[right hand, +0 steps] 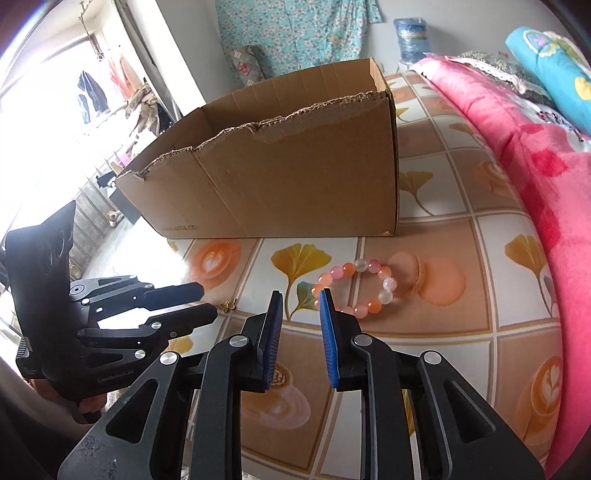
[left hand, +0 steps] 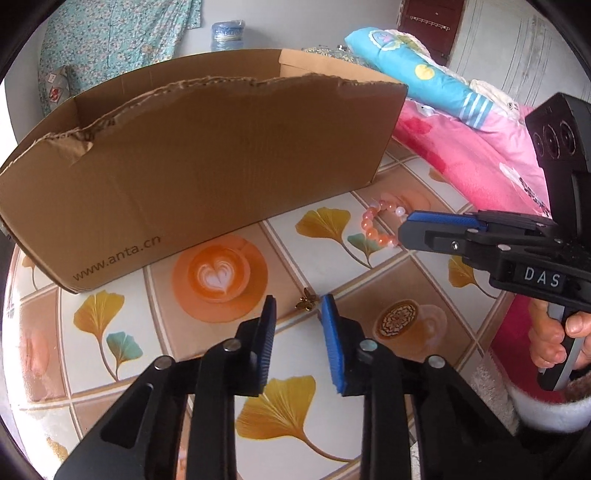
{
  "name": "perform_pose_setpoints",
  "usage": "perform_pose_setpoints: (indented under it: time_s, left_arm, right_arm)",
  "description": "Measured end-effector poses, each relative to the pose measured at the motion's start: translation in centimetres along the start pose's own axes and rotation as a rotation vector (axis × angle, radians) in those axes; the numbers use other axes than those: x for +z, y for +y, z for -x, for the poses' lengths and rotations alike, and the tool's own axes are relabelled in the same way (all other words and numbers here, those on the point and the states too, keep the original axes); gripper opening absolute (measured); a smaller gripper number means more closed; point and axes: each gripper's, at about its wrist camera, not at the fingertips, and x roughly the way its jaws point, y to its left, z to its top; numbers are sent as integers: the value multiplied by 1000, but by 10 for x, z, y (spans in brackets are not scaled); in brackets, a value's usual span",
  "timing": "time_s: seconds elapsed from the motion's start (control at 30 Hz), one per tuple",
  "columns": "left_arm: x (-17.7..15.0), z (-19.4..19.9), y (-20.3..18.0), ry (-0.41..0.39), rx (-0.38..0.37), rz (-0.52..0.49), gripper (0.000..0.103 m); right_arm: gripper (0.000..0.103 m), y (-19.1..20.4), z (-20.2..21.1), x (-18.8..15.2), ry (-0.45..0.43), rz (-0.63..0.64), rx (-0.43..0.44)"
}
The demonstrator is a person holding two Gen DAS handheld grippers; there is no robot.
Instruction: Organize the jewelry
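Tiled tablecloth (left hand: 122,373) with ginkgo leaves and coffee cups fills my lower frame, pink quilt (left hand: 476,162) at right, floral curtain (right hand: 291,33) upper centre. Torn cardboard box (left hand: 207,155) sits open-topped at centre, I'd judge ready to take the pieces. My left gripper (left hand: 298,308) hangs narrowly parted and empty, framing the small gold butterfly charm (left hand: 306,301). My right gripper (right hand: 301,304) is likewise narrowly parted, empty, before the bead bracelet (right hand: 354,286), lying flat right of centre.

Torn matt cardboard box (right hand: 280,184), glossy tablecloth (right hand: 461,306), seemingly glass beaded bracelet (right hand: 354,286)
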Motion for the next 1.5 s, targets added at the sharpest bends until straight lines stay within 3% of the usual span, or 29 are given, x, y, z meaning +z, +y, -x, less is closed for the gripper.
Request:
perform_pose_setpoints:
  time_s: [0.37, 0.73, 1.13, 1.2, 1.5]
  left_arm:
    - [4, -10, -12, 14, 15, -46, 19]
    - [8, -16, -25, 2, 94, -114, 18]
    - [13, -20, -30, 26, 134, -91, 18]
    - [13, -21, -32, 26, 133, -97, 12]
    - [9, -17, -26, 8, 93, -76, 8]
  right_arm:
    - [21, -11, -4, 2, -3, -16, 12]
    - [22, -15, -1, -1, -7, -26, 19]
    - [22, -11, -1, 3, -12, -13, 15]
    - [22, -11, -1, 4, -12, -9, 14]
    - [22, -7, -1, 5, -11, 6, -5]
